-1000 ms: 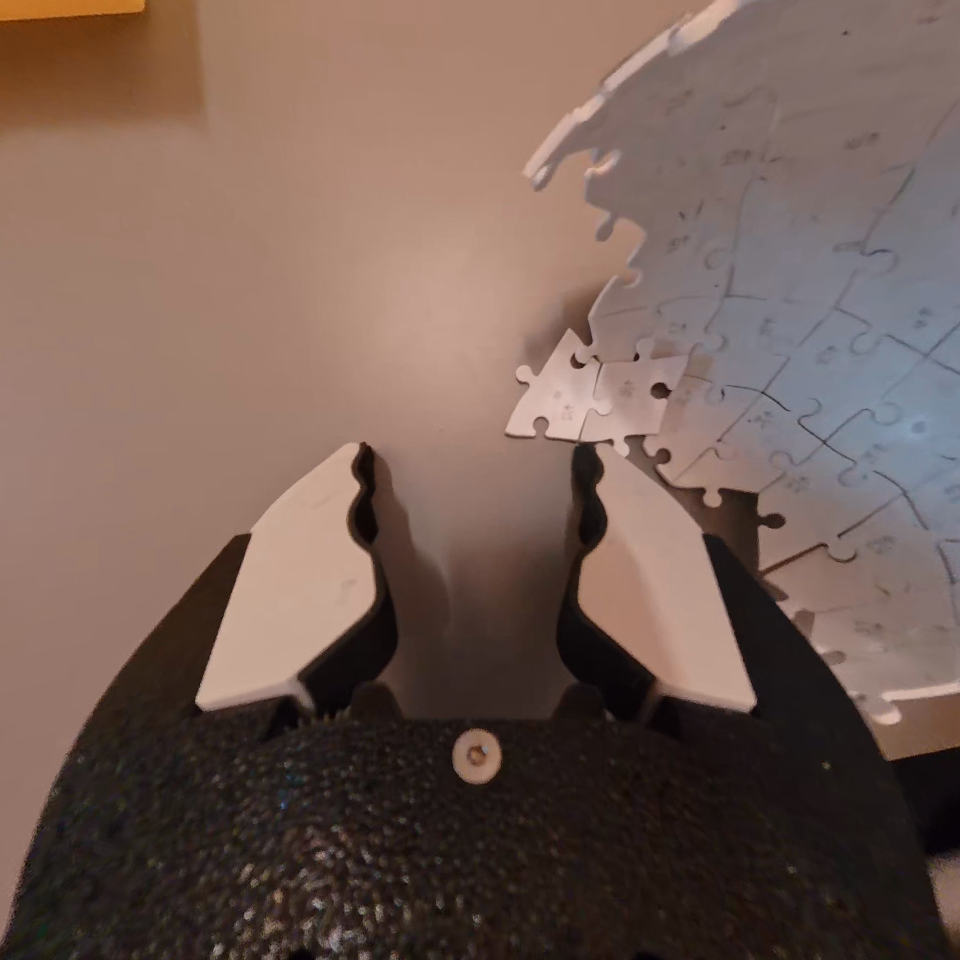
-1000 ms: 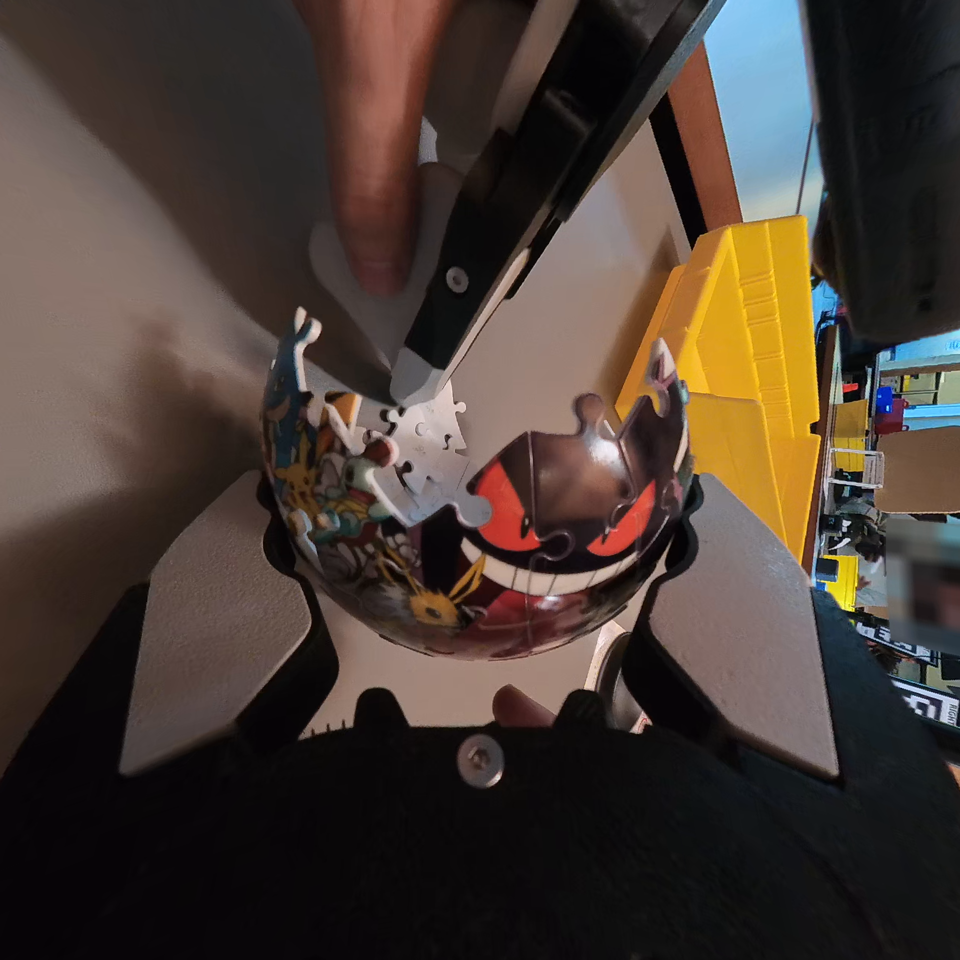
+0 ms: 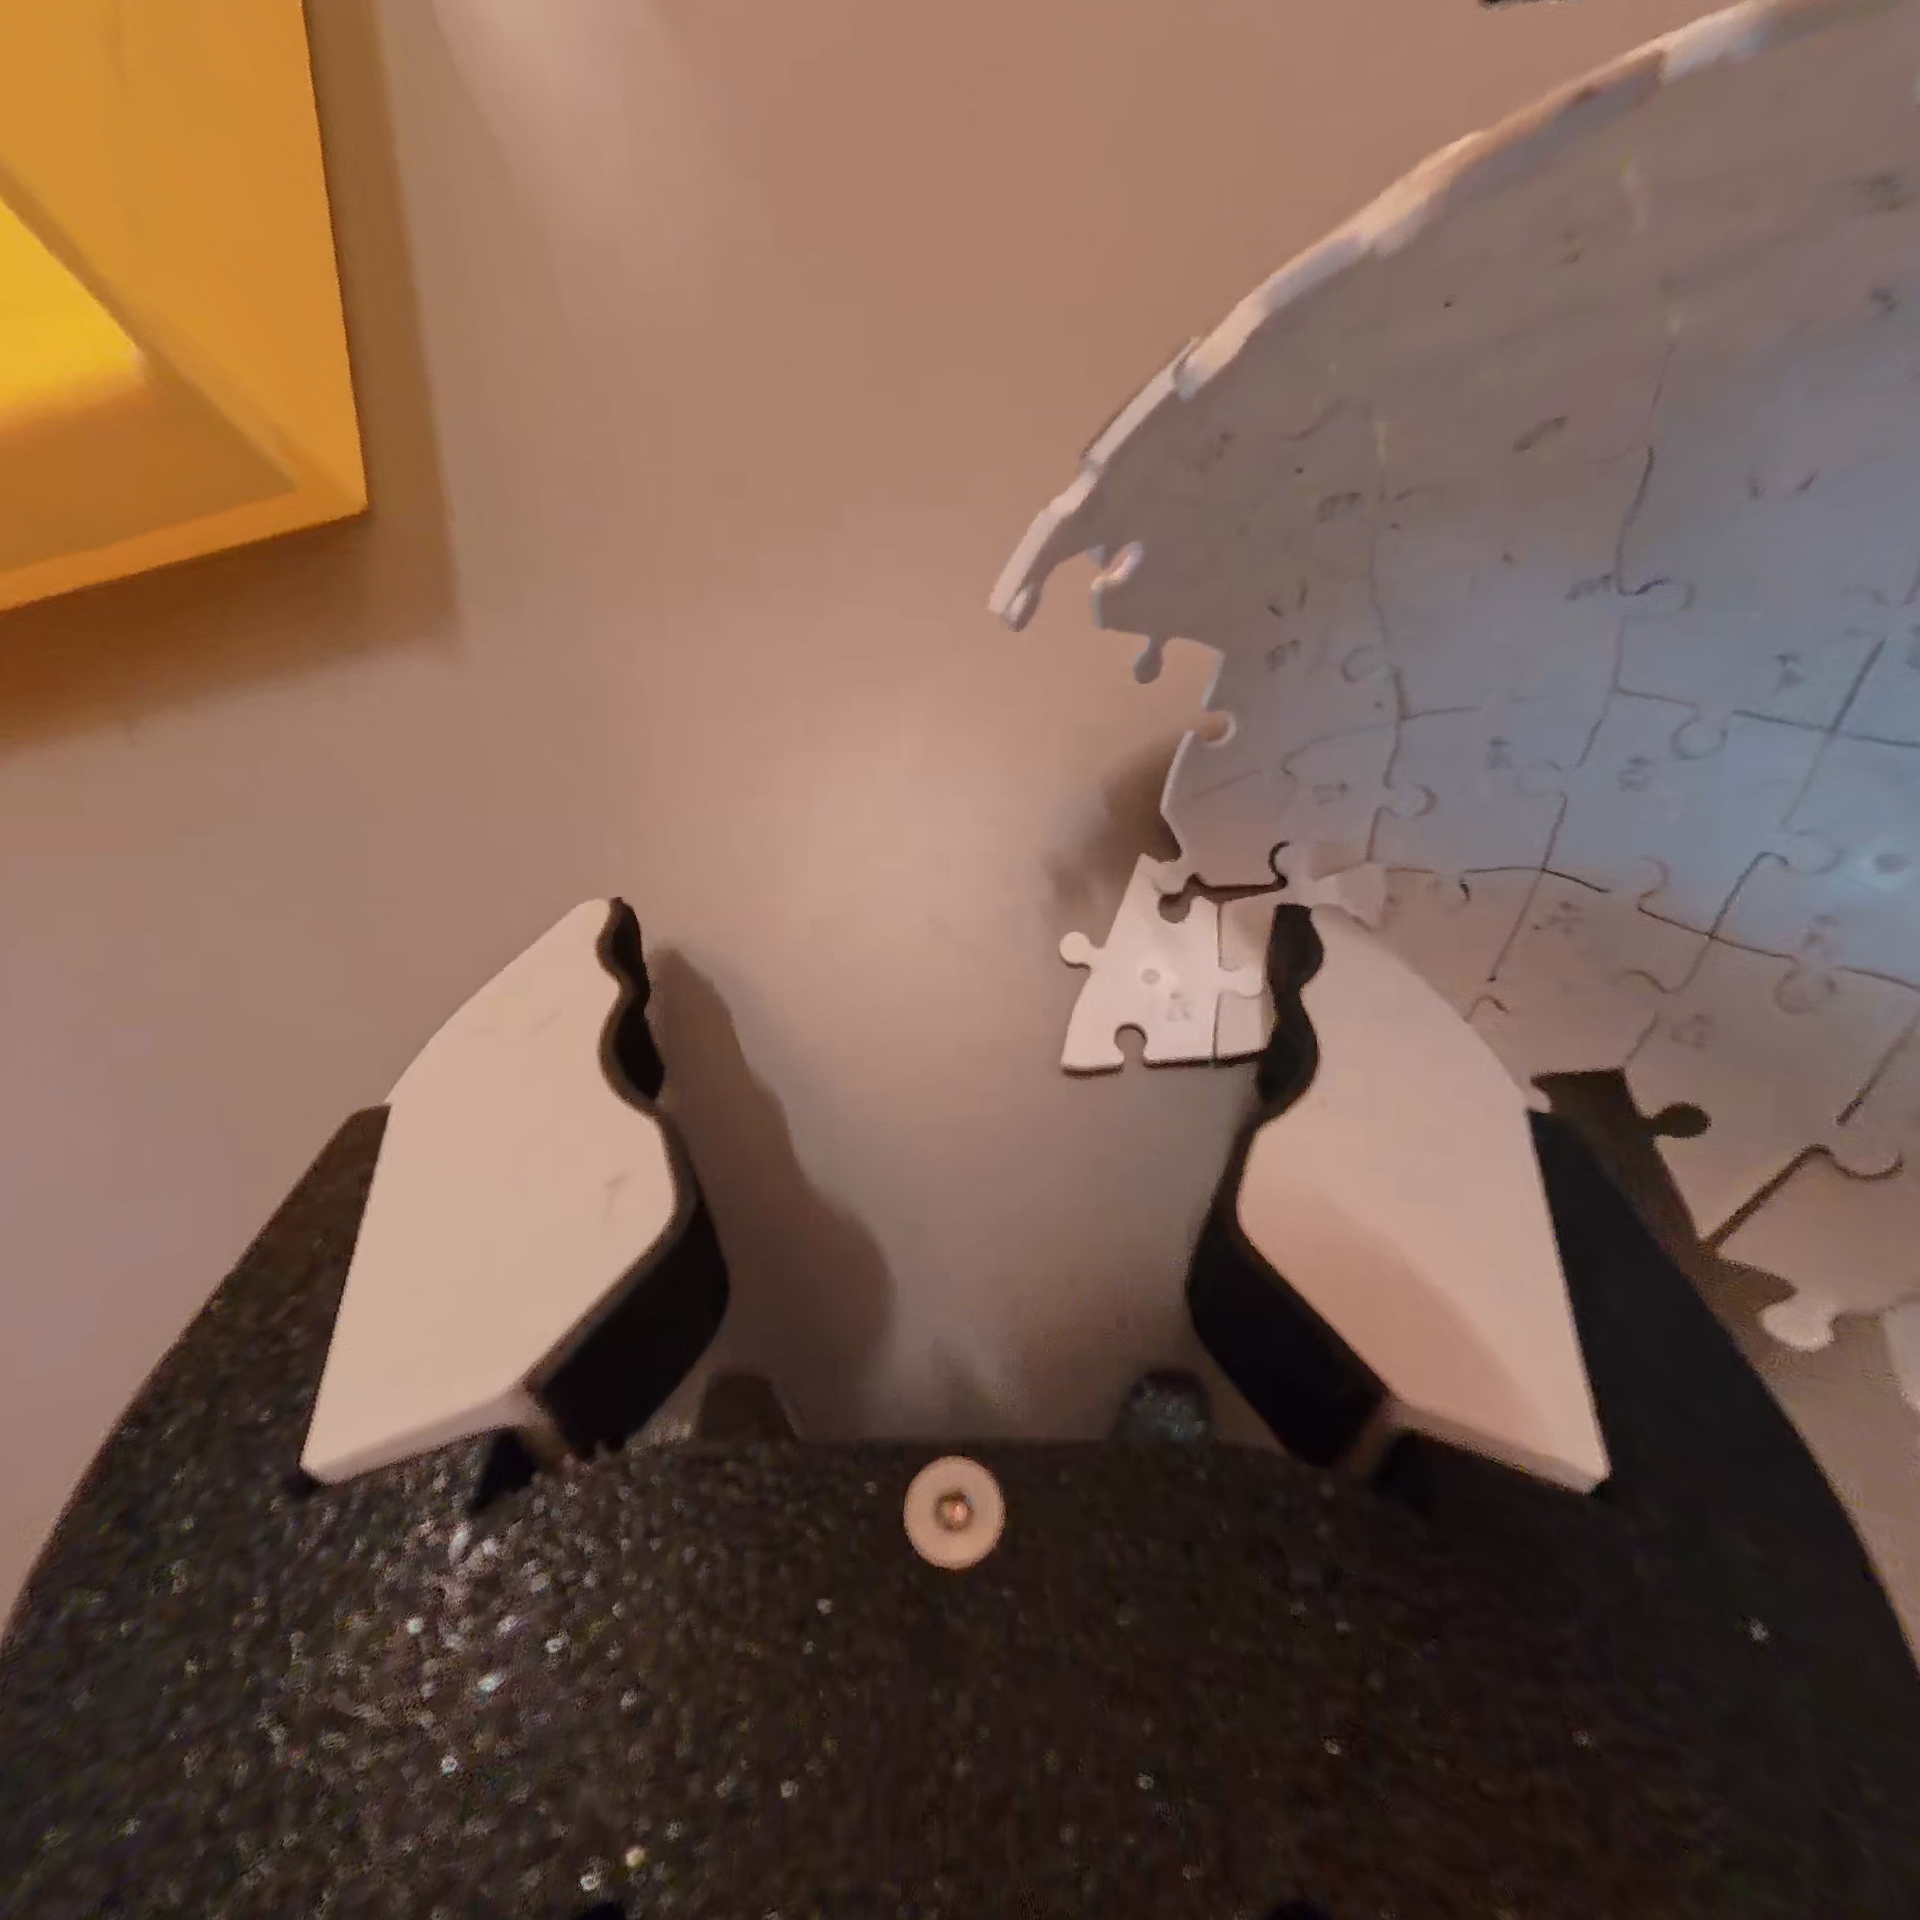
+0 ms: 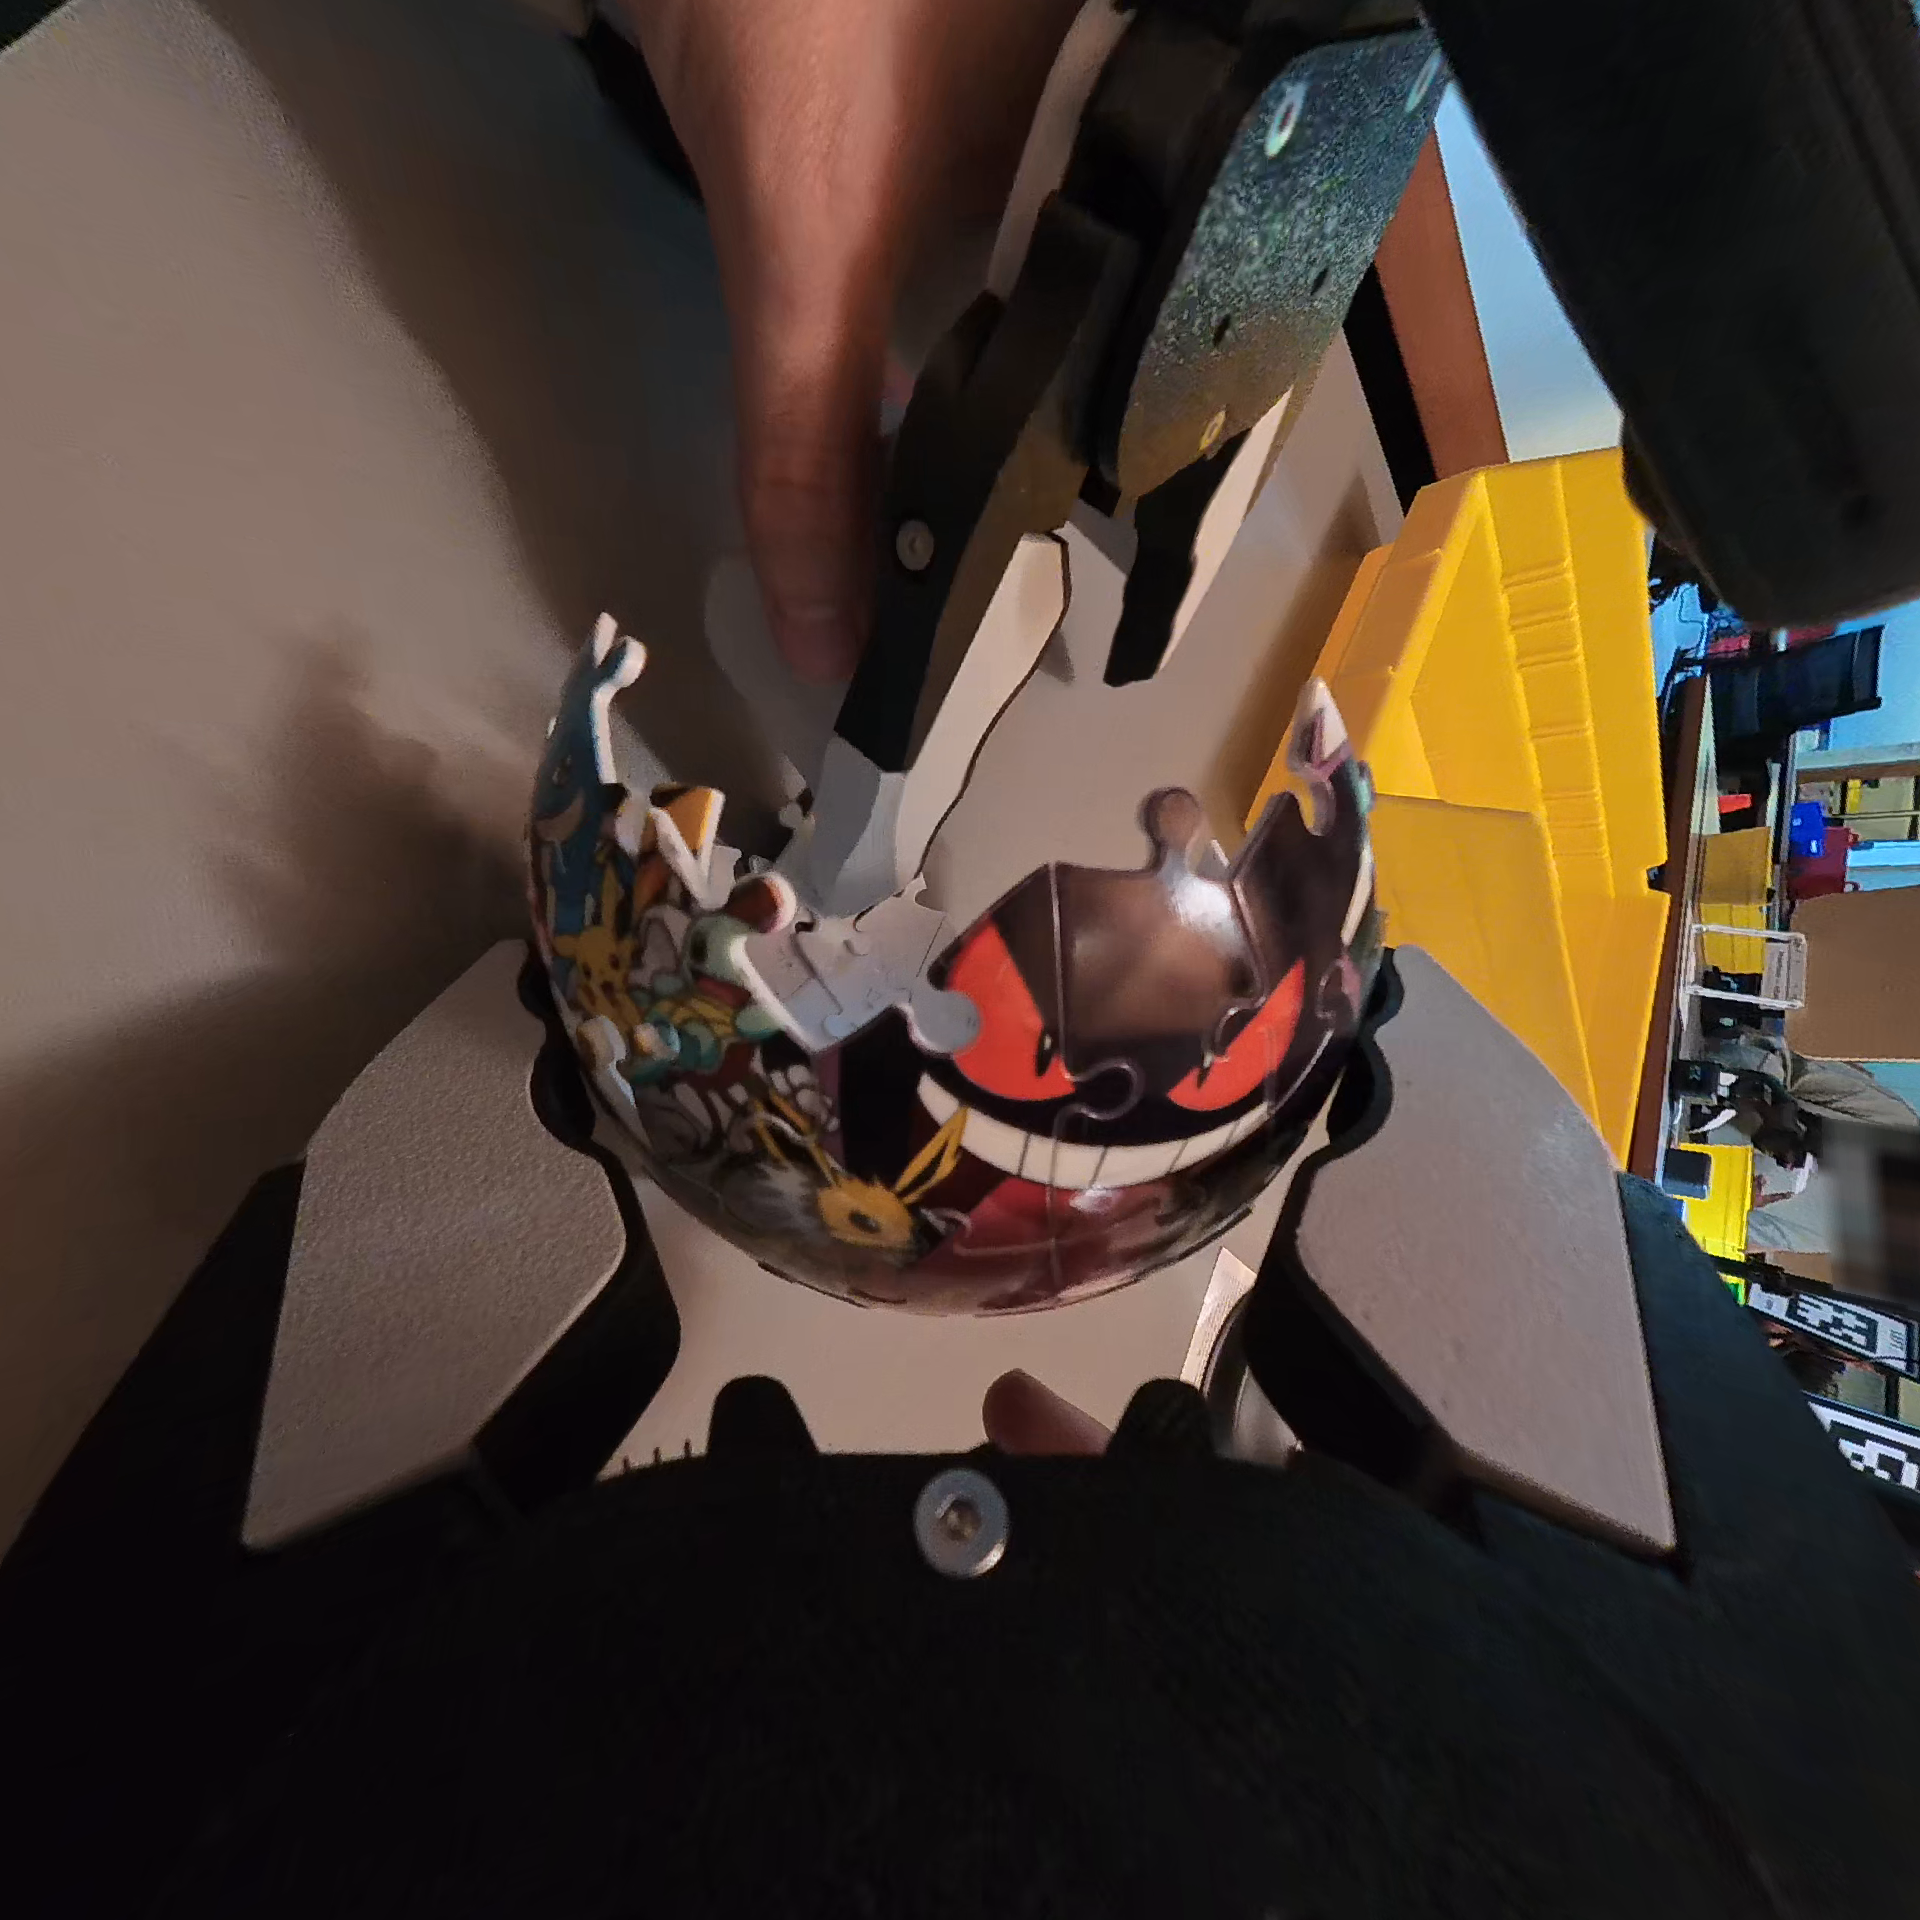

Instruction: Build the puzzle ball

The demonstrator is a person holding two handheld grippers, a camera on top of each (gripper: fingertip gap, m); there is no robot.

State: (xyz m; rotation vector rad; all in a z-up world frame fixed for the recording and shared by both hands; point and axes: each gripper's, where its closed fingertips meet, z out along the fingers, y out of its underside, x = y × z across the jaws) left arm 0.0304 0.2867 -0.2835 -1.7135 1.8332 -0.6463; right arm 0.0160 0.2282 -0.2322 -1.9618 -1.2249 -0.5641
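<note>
Two grippers: both are on one half-built puzzle ball.
Yellow bin (image 3: 156, 343): far left in the left wrist view, well apart from the work.
Left gripper (image 3: 951, 966): jaws wide, gripping nothing; its right finger (image 3: 1382, 1122) touches the loose pair of pieces.
Loose pieces (image 3: 1153, 987): two joined white-backed pieces at the shell's ragged edge, tilted, only partly seated.
Puzzle ball (image 4: 1101, 1049): an open bowl-shaped shell, printed side out, right of the left gripper.
Right gripper (image 4: 956, 1029): clamps the shell across its width, one finger on each side.
Key relation: the pieces lie up and to the right of the left gripper's open gap, so I judge its right fingertip, the nearer one, should press them home.
</note>
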